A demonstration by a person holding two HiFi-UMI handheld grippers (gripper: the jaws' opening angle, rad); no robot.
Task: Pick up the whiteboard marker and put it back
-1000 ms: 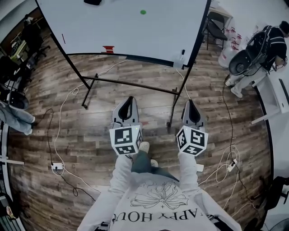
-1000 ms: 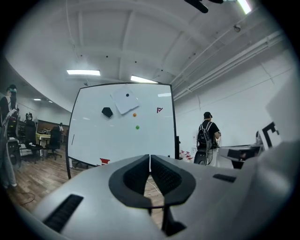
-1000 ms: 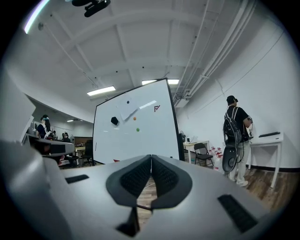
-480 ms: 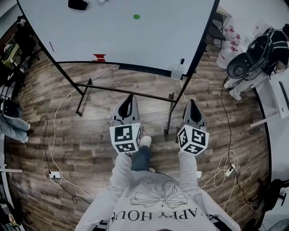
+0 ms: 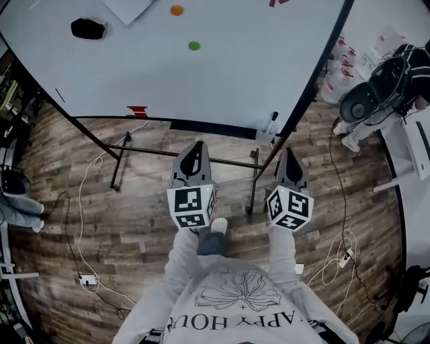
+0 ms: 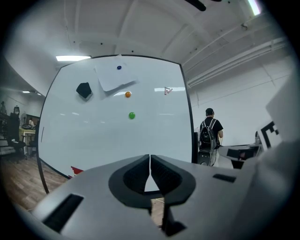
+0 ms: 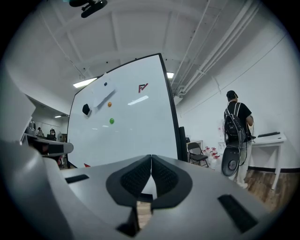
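A whiteboard marker (image 5: 272, 121) with a black cap stands upright in a small holder at the lower right corner of the whiteboard (image 5: 222, 74). My left gripper (image 5: 196, 149) is shut and empty, pointing toward the board's lower edge. Also shut and empty, my right gripper (image 5: 289, 154) hangs just below and right of the marker, clear of it. In the left gripper view the left gripper (image 6: 150, 159) faces the whiteboard (image 6: 108, 131); the right gripper (image 7: 151, 161) in its own view sees the whiteboard (image 7: 131, 136) from the side. The marker is hidden in both gripper views.
A black eraser (image 5: 88, 28), a green magnet (image 5: 194, 46), an orange magnet (image 5: 177, 10) and a red item (image 5: 137, 111) sit on the board. The board's black stand (image 5: 188, 149) crosses the wooden floor. A person with a backpack (image 5: 393, 80) stands at right beside a white table (image 5: 411, 144). Cables (image 5: 80, 201) lie on the floor.
Both grippers and the person have advanced toward the whiteboard, which now fills more of the head view. The jaws stayed shut.
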